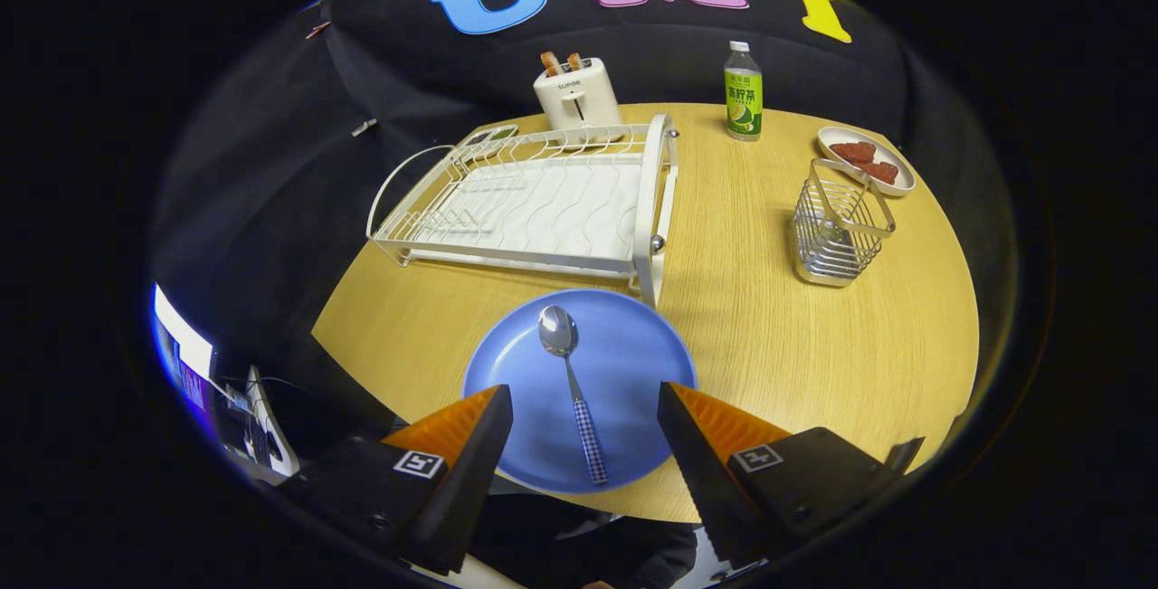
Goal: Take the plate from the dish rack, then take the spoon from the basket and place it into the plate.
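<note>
Jaws spread wide, holding nothing, gripper (585,408) hovered over plate's near edge | spoon (572,390) lay in blue plate (633,363), bowl away, checked handle between the fingers | plate sat on counter (814,345) before dish rack (534,200); basket (837,227) well apart | judged: placing done; retreat straight back, jaws wide, clear of handle.

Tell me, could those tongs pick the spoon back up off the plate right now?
Probably yes: the tongs are open, the spoon lies between their fingers on the blue plate, and nothing covers it.
</note>
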